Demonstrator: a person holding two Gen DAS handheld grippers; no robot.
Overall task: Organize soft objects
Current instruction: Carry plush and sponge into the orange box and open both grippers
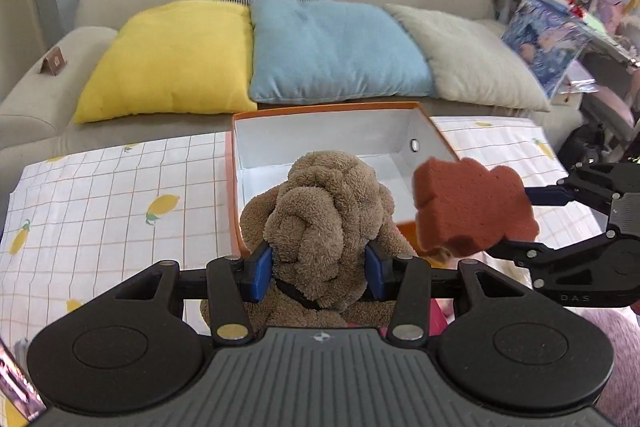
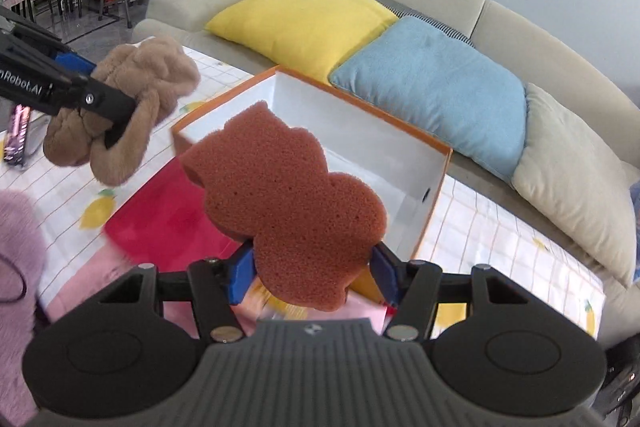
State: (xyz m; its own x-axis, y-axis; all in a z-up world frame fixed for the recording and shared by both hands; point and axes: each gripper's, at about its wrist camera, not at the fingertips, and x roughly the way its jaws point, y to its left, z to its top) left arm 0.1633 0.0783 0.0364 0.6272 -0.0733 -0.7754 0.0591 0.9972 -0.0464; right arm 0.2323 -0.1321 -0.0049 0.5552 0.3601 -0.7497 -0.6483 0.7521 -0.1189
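Meanwhile the left gripper (image 1: 319,267) clamped a brown plush toy (image 1: 320,215) near the orange box (image 1: 236,163), while the right gripper (image 2: 312,269) pinched a rust-red sponge (image 2: 288,195) above its right side

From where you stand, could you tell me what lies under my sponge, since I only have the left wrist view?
Observer: A red cloth lies flat on the table beside the box, under the sponge.
Operator: Thank you. Is anything else soft nearby?
Observer: A fuzzy lilac item sits at the table's near left edge.
Operator: Does the right gripper hold the sponge squarely?
Observer: The right gripper pinches the sponge's bottom lobe between both blue pads.
Operator: And my plush?
Observer: The left gripper holds the plush in the air, left of the box.
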